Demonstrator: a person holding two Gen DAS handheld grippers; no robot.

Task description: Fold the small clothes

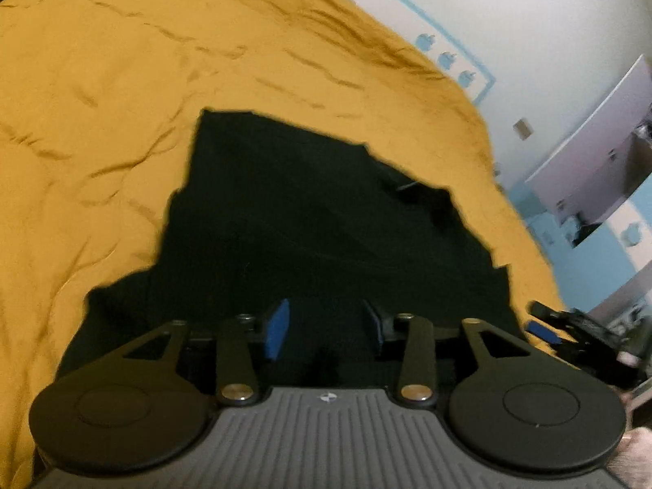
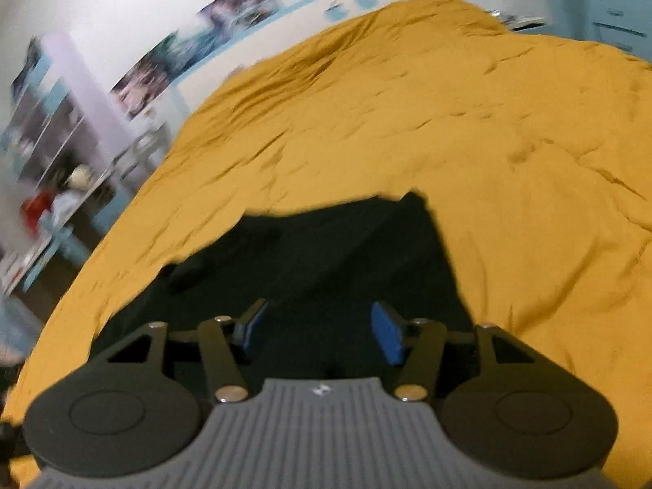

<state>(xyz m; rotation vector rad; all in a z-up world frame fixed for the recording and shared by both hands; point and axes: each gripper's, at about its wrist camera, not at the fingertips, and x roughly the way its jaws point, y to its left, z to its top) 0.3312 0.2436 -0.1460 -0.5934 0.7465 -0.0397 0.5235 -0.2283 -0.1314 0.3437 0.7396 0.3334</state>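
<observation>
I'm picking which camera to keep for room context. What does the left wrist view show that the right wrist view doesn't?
Only the left wrist view shows the other claw at its right edge and a blue door. Only the right wrist view shows cluttered shelves and wall posters. Both show the black garment spread on the yellow bedcover, with open blue-padded jaws over it.

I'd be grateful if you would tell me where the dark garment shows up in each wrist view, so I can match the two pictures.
Left wrist view: the dark garment fills the lower centre, just beyond the open left gripper.
Right wrist view: the dark garment lies at lower centre, beyond the open right gripper.
Shared landmark: the mustard-yellow bedspread surrounds the garment in both views.
</observation>
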